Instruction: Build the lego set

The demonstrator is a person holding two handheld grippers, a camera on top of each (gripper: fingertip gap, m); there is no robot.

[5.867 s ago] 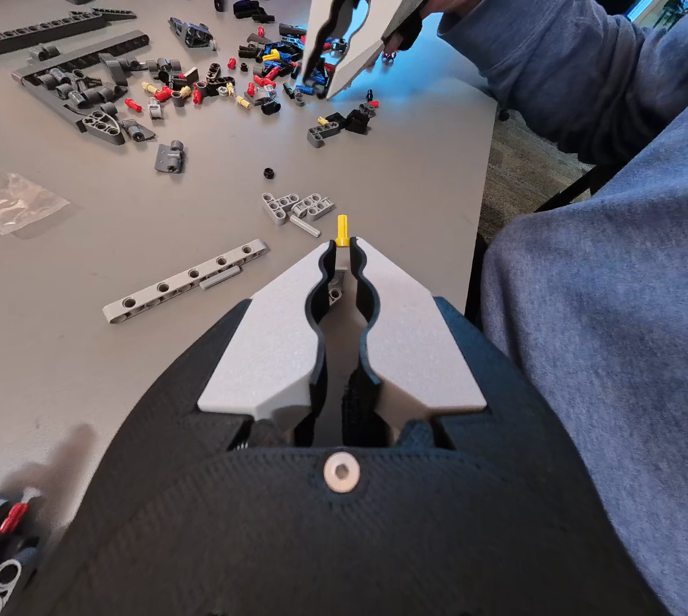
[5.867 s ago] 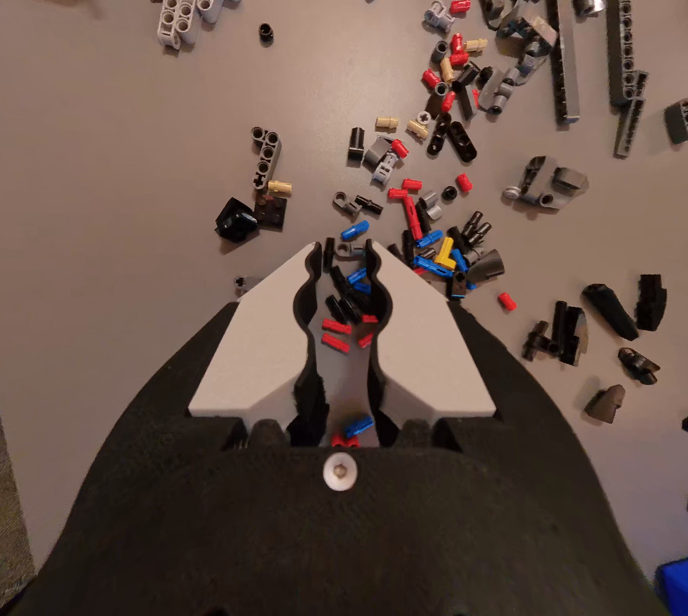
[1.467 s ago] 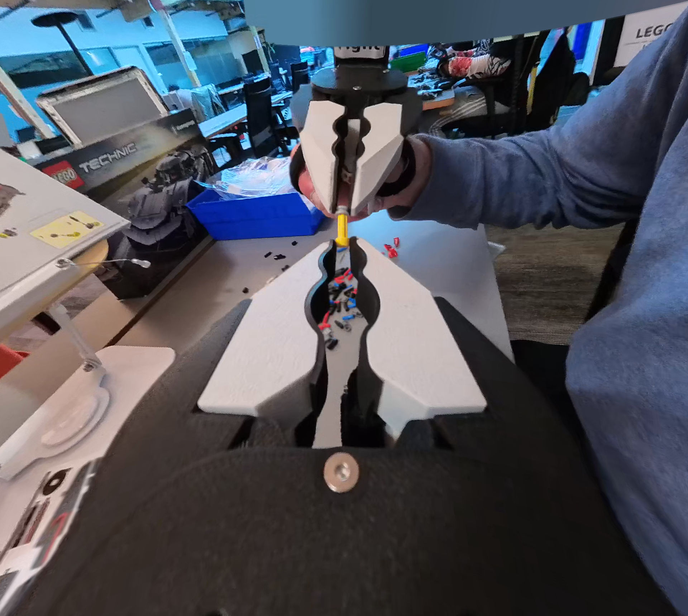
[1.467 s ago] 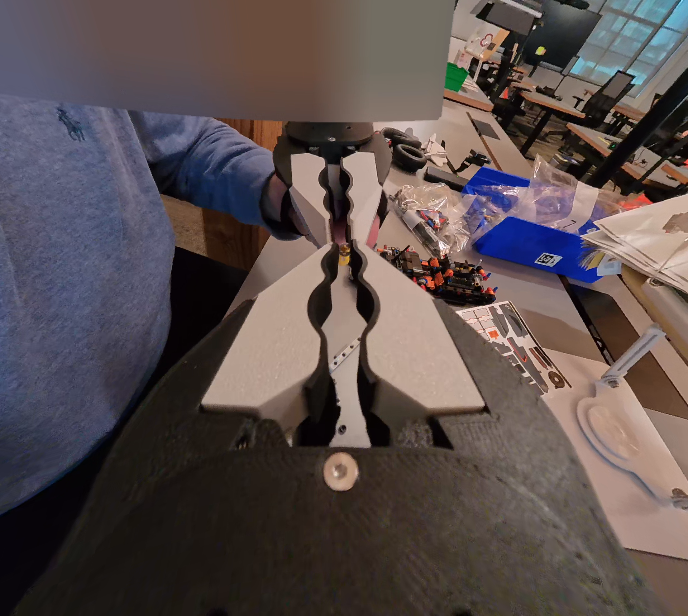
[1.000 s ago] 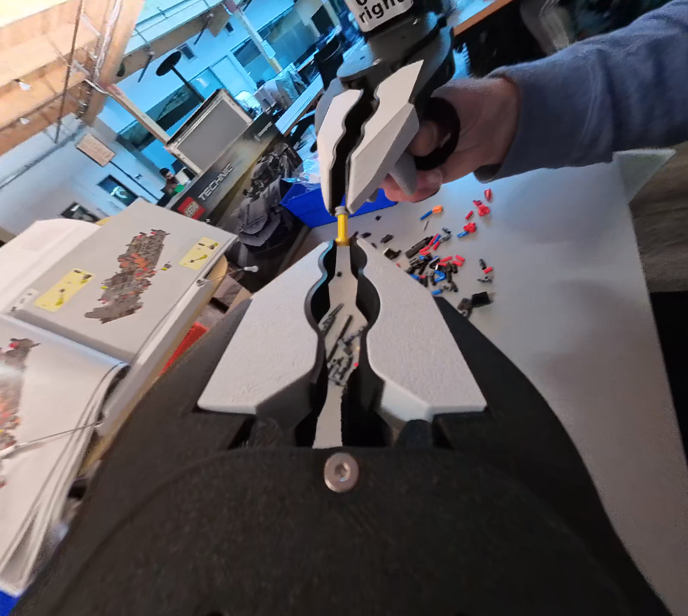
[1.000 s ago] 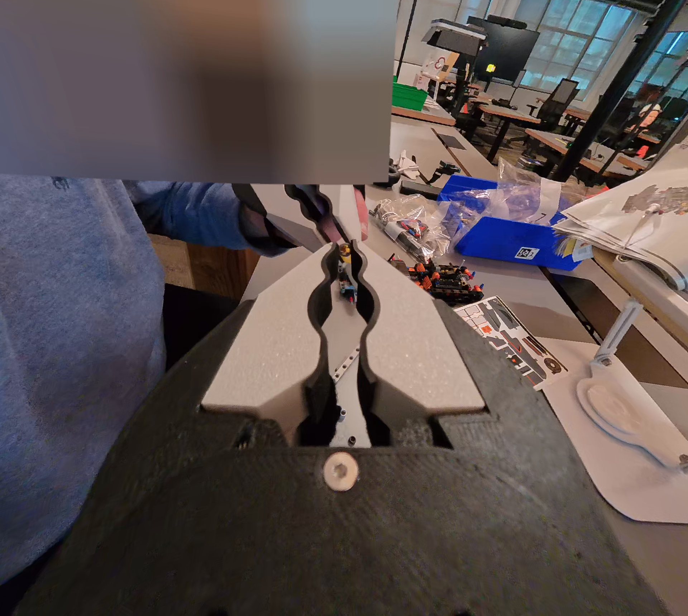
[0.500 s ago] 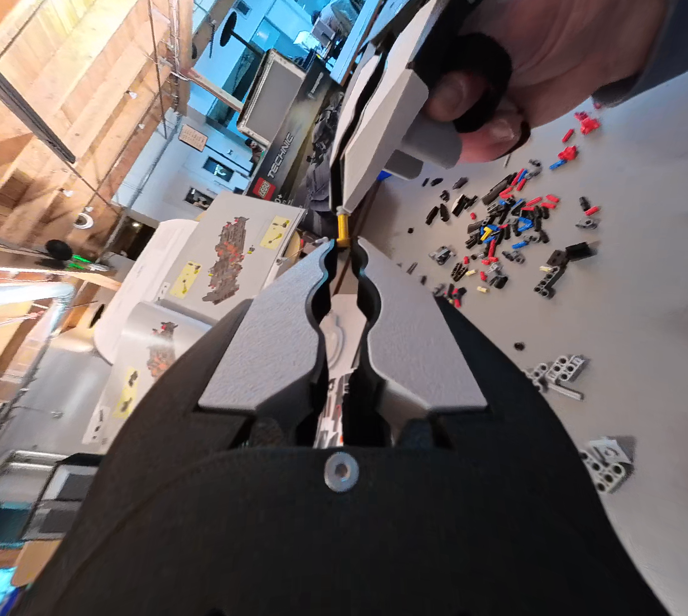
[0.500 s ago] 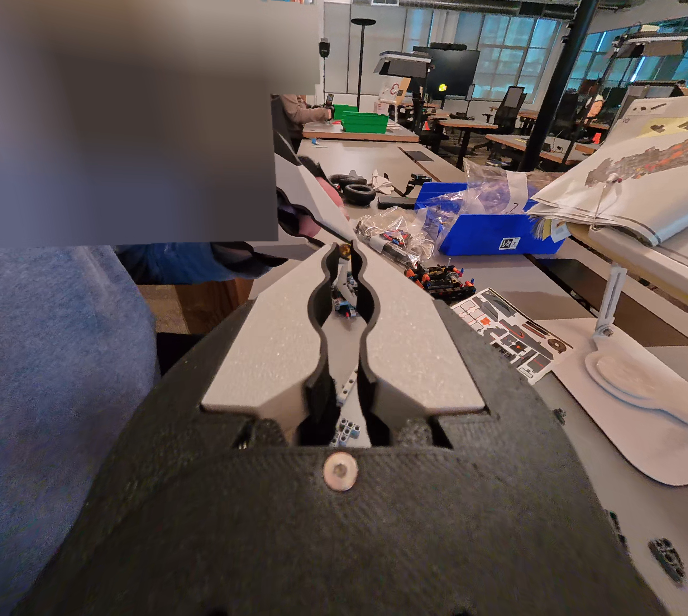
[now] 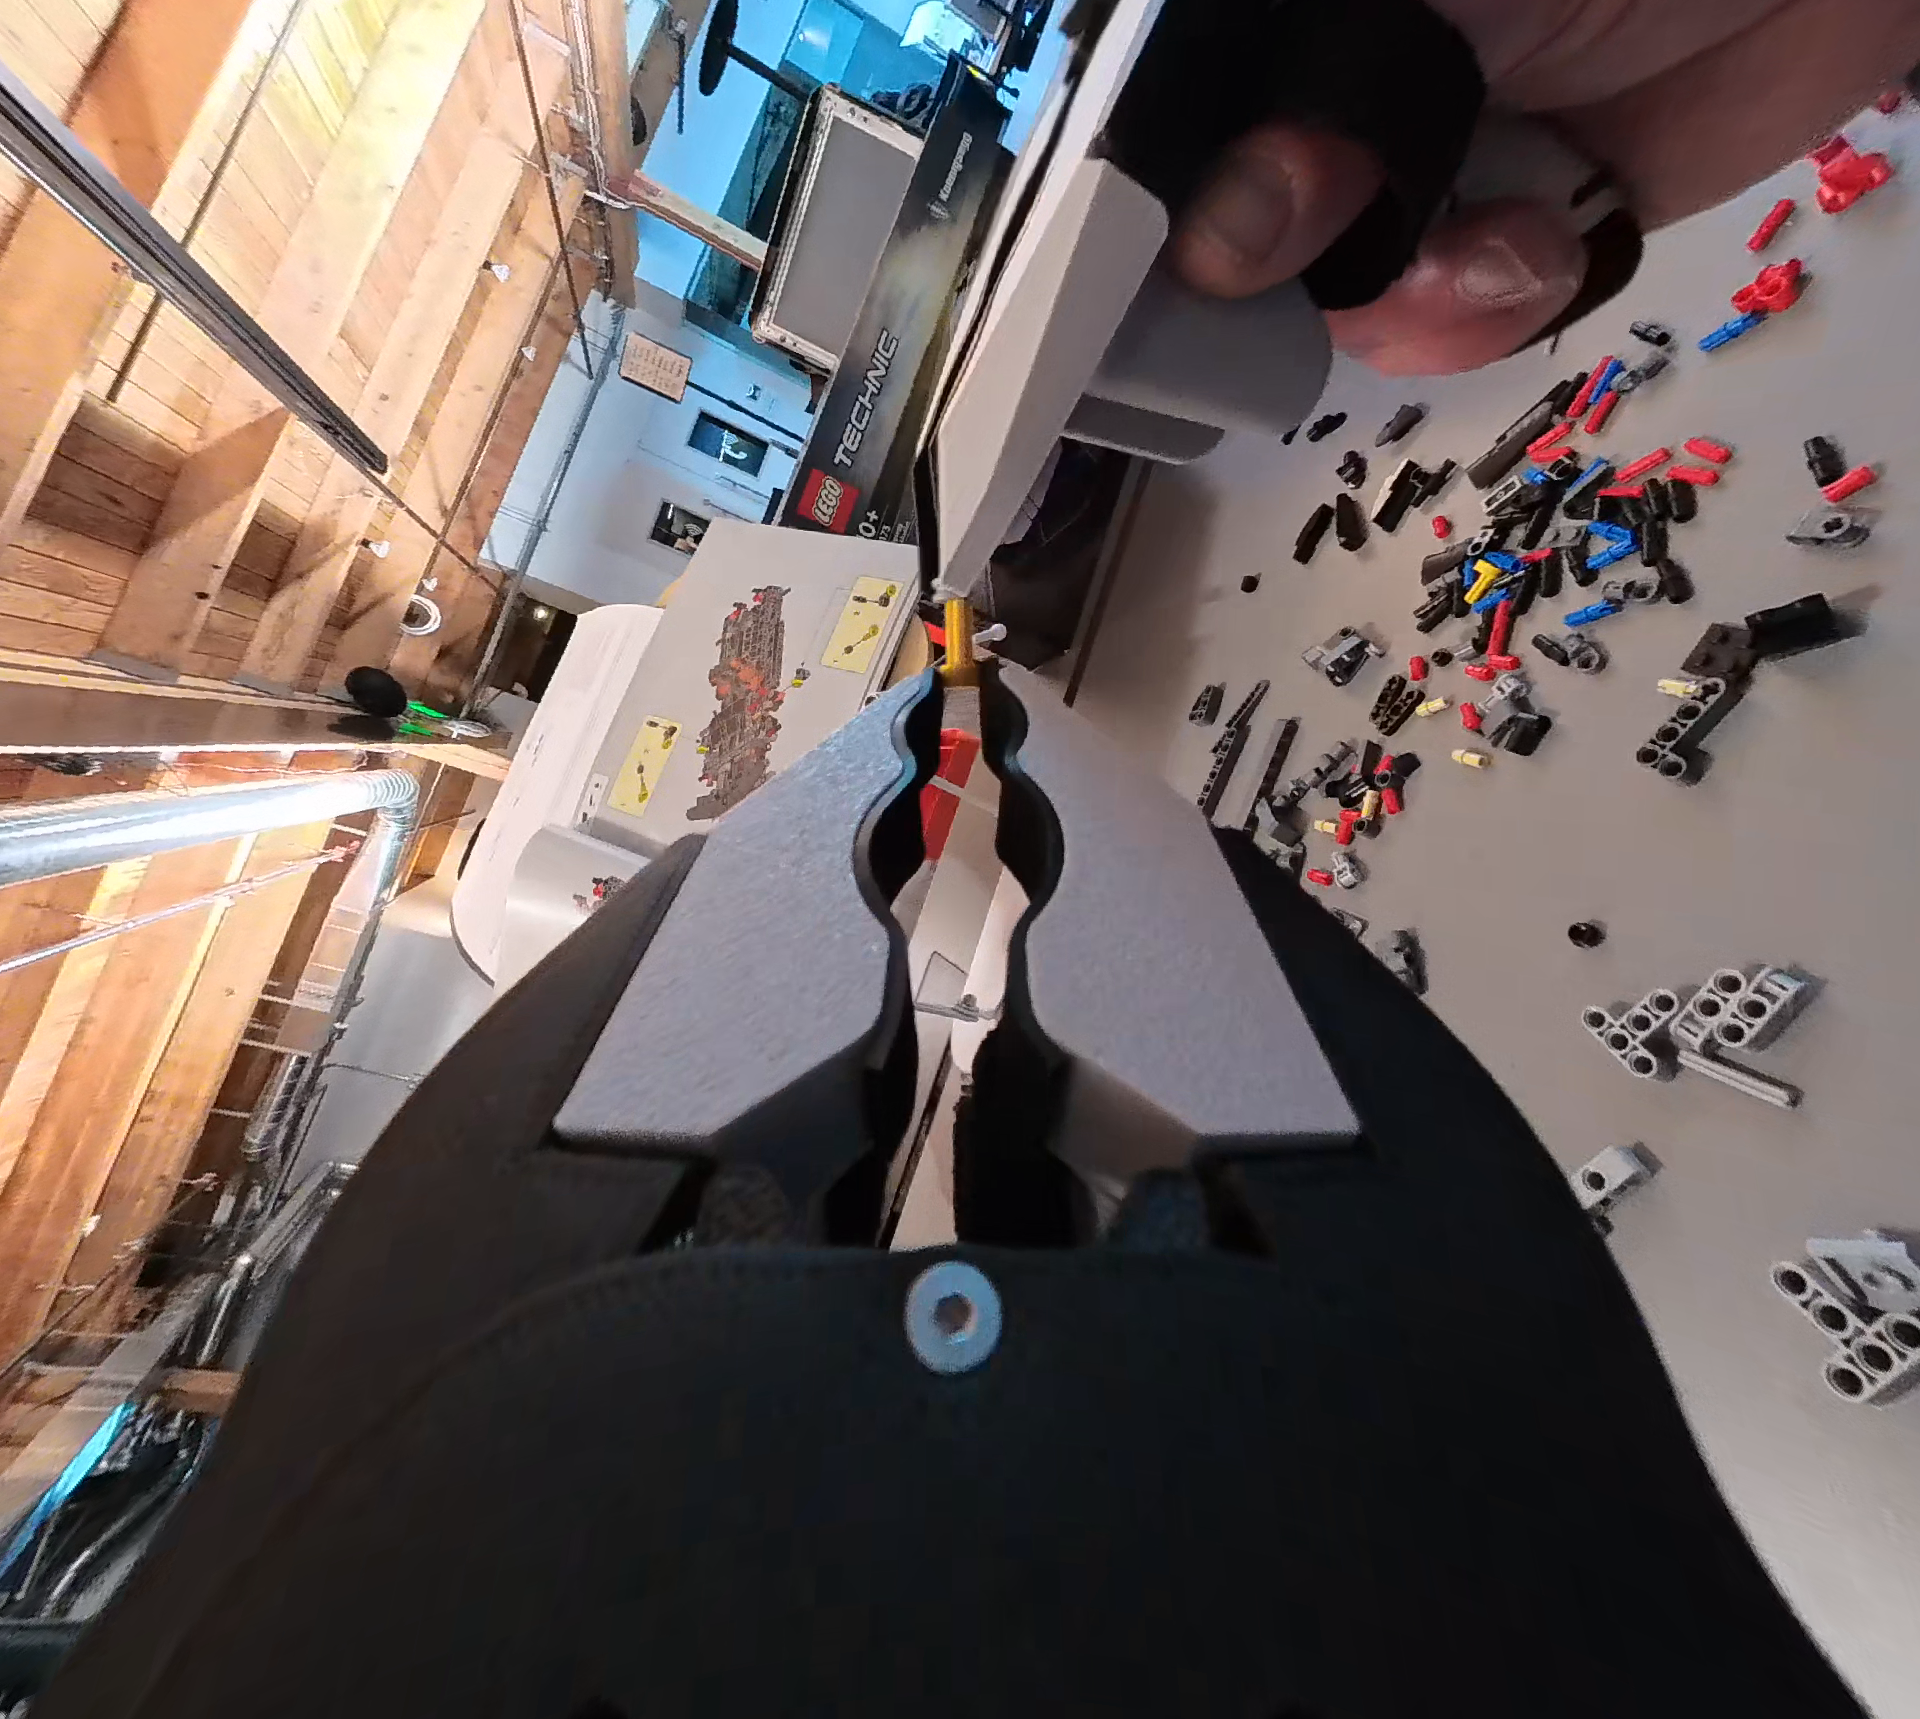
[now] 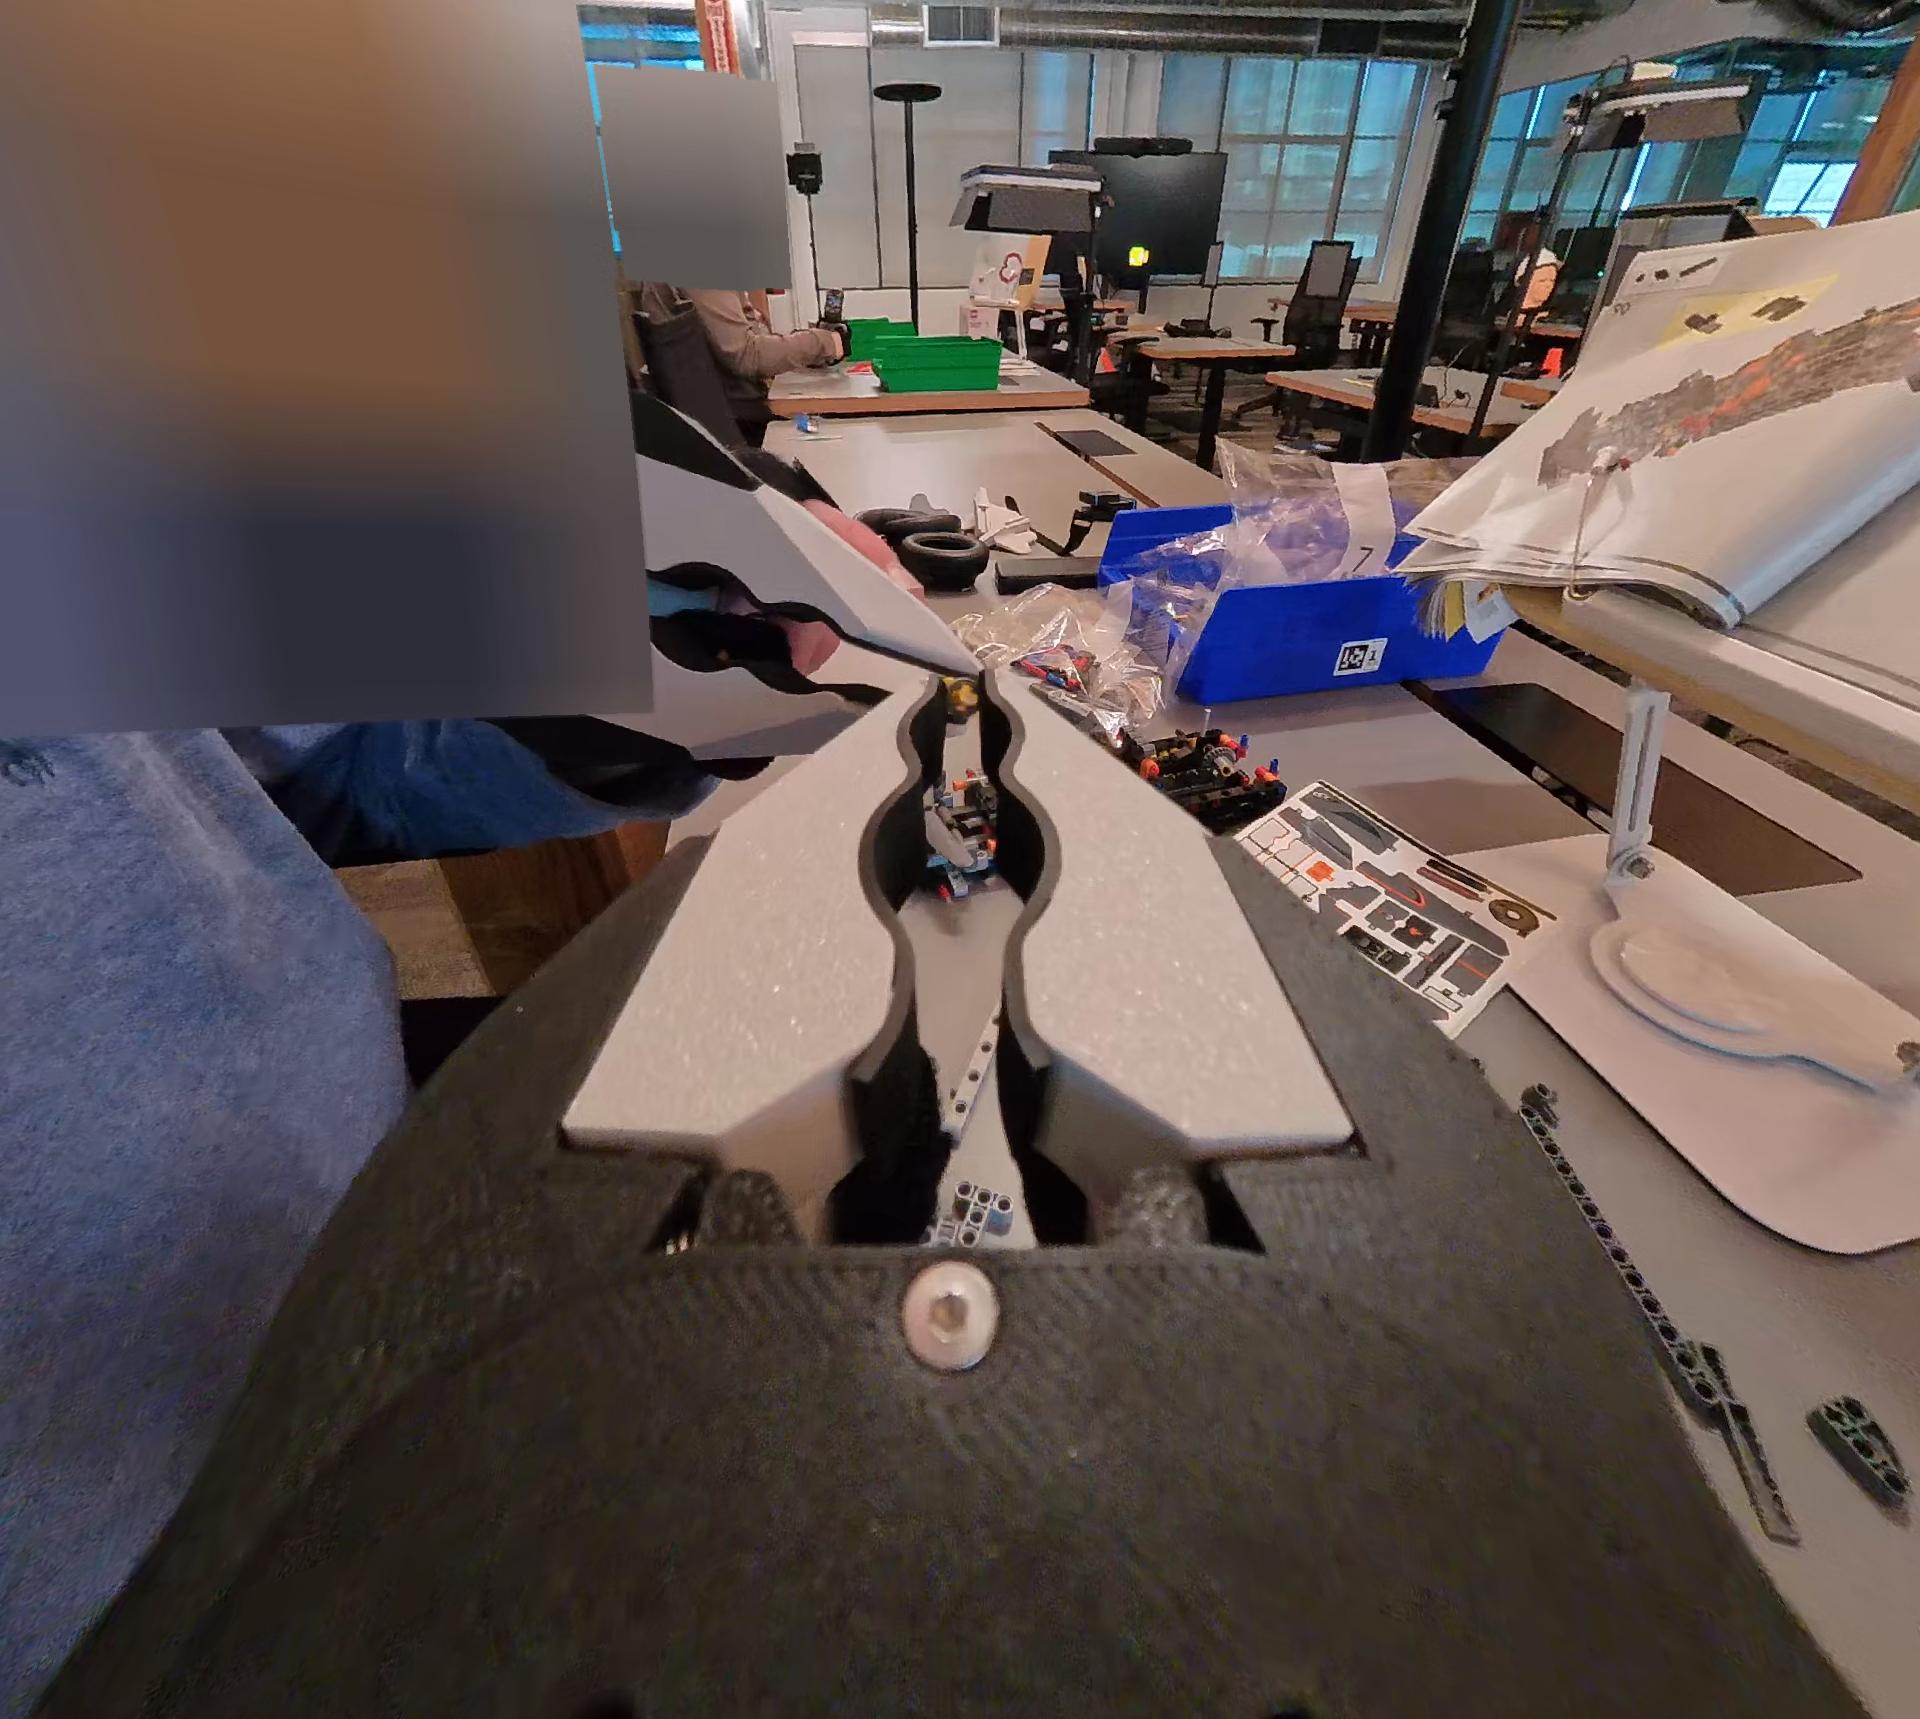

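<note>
The left gripper [image 9: 958, 701] pinches a yellow pin [image 9: 958, 646] at its fingertips, the pin's long axis running straight out along the fingers toward the right gripper [image 9: 940, 578], whose fingers meet the pin's far end tip to tip, pressed nearly together, though whether they grip anything I cannot tell. Both are raised above the bench [image 9: 1558, 838]. Since half a second ago the left view has rolled further and the right gripper looms closer, the pin unchanged.

Yellow pin [image 9: 957, 643]: lower end hidden between left gripper [image 9: 958, 693] fingertips; upper end covered by right gripper [image 9: 940, 586] tip. Whether a small part sits at that joint — too small to tell. Right hand [image 9: 1538, 80] cut off by frame edge. Loose pieces [image 9: 1538, 547] on worktop [image 9: 1558, 859]: individual shapes too small to tell. Right wrist view: pin a dark blur.
</note>
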